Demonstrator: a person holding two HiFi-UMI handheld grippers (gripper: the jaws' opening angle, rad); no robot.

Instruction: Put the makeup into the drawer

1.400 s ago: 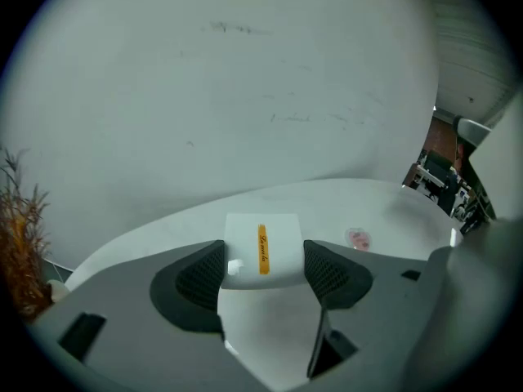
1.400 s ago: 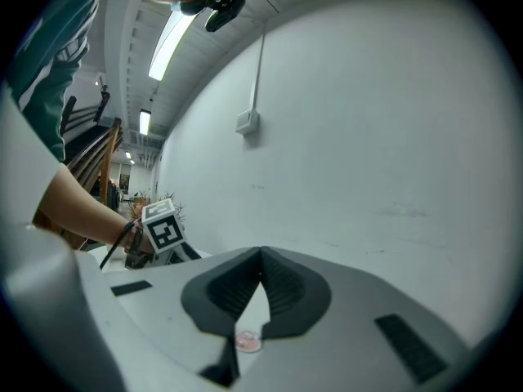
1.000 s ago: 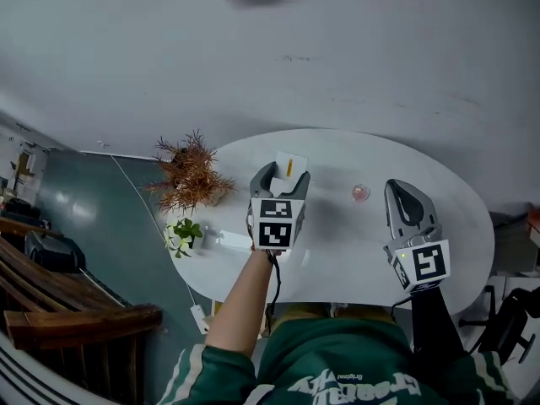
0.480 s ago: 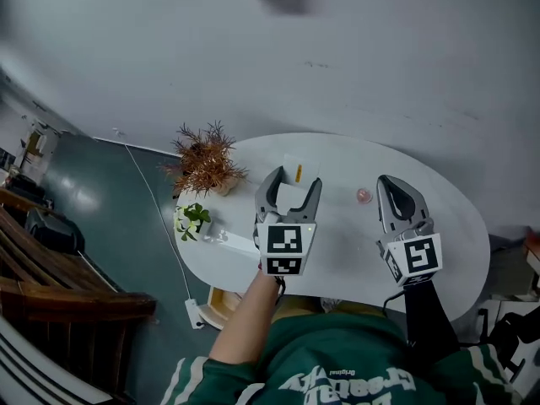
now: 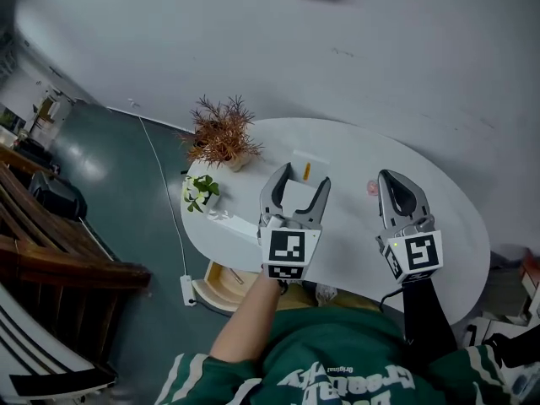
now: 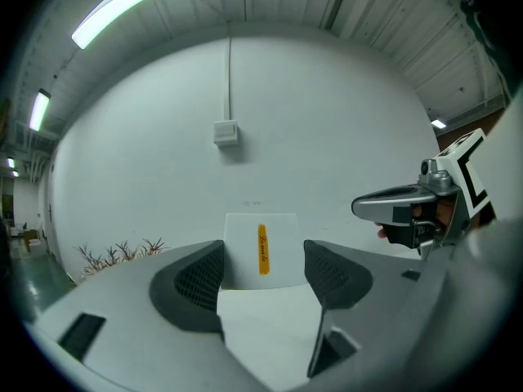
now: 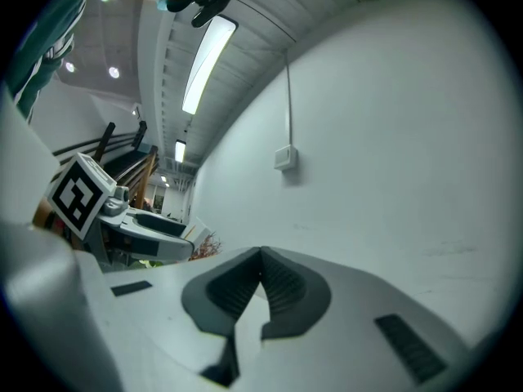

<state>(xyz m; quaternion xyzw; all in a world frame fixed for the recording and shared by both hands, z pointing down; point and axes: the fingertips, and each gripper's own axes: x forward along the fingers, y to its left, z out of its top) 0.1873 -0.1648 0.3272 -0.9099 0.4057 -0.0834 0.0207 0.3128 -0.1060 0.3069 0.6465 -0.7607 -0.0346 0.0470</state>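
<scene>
Head view: the left hand-held gripper point(image 5: 307, 176) is open and empty, with its jaws framing the white box point(image 5: 295, 157), likely the drawer, on the counter point(image 5: 447, 234). A small pink item point(image 5: 371, 189), probably the makeup, lies right of the box, just beside the tip of the right hand-held gripper point(image 5: 391, 180), so the right hand is nearer. It is too small to judge its axis.
Left gripper view: the box point(image 6: 241, 256) is dead ahead, beyond the spread jaws.
Right gripper view: the jaws are pressed together, holding nothing, and the pink item is not visible.

Plants: two, dried plant point(image 5: 223, 132) and green plant point(image 5: 201, 191), left of left gripper point(image 5: 306, 175); white box point(image 5: 297, 163) with orange label: one, ahead of it; pink round item point(image 5: 371, 188): one, beside right gripper point(image 5: 390, 178); table point(image 5: 447, 226): one
</scene>
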